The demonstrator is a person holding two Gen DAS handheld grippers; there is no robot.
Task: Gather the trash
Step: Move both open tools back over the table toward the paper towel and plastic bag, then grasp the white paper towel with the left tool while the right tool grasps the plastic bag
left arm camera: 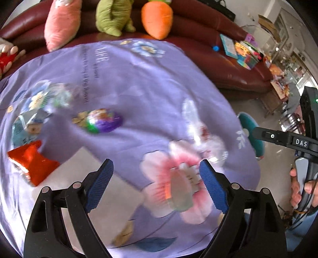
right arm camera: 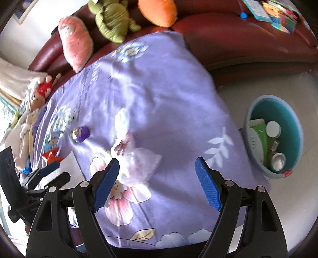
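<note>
Both grippers hang over a desk draped in a lilac flower-printed cloth [right arm camera: 159, 83], each with its blue-padded fingers apart and nothing between them.

Ahead of the left gripper [left arm camera: 157, 178], a crumpled clear plastic wrapper [left arm camera: 200, 131] lies on the cloth just beyond its right finger, blurred. Further ahead and to the left sits a shiny purple and green foil packet [left arm camera: 103, 121], and off to the left of the left finger a crumpled red foil bag [left arm camera: 32, 160]. Beyond the cloth runs a dark red leather sofa [left arm camera: 228, 65] carrying a pink plush cushion [left arm camera: 59, 23], a green plush toy [left arm camera: 113, 17] and an orange carrot-shaped plush [left arm camera: 157, 17].

From the right gripper [right arm camera: 157, 172], the clear wrapper shows just beyond its left finger. Out past the right finger, off the desk edge on the floor, stands a round teal plastic bin with a grey rim [right arm camera: 294, 123]. Inside it lie a green and white carton [right arm camera: 258, 137], a white round lid [right arm camera: 273, 129] and a silver drink can [right arm camera: 278, 161].
</note>
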